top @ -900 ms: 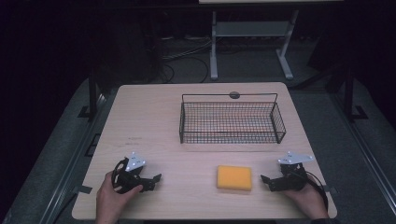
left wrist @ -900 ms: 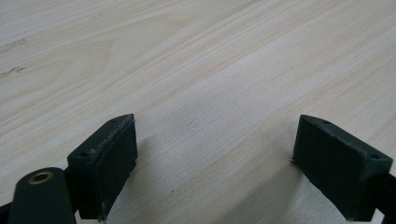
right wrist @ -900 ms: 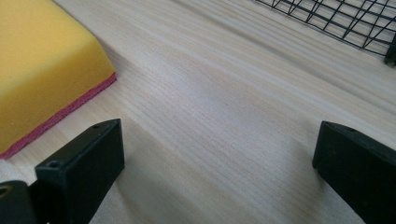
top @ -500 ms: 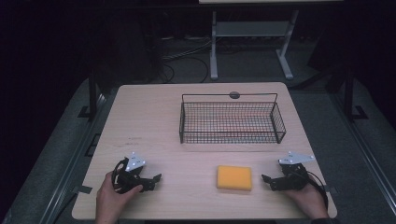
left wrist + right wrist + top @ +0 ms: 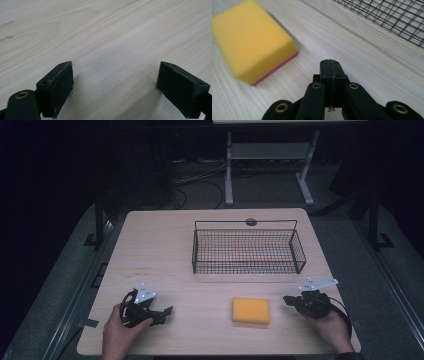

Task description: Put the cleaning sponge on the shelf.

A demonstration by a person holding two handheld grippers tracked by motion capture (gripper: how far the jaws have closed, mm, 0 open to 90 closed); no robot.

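A yellow sponge (image 5: 250, 310) with a thin red underside lies flat near the table's front edge, between my two hands. It fills the upper left of the right gripper view as sponge (image 5: 253, 40). My right gripper (image 5: 289, 299) rests low on the table just right of the sponge, its jaws pressed together with nothing between them (image 5: 330, 65). At the front left my left gripper (image 5: 167, 312) lies on the table, jaws wide apart over bare wood (image 5: 115, 82). A black wire basket (image 5: 247, 251) stands behind the sponge.
The wire basket's mesh wall (image 5: 392, 17) crosses the upper right of the right gripper view. A dark round disc (image 5: 251, 222) sits at the table's far edge. Beyond the table (image 5: 155, 245) are a white stand's legs (image 5: 229, 175) and cables on a dark floor.
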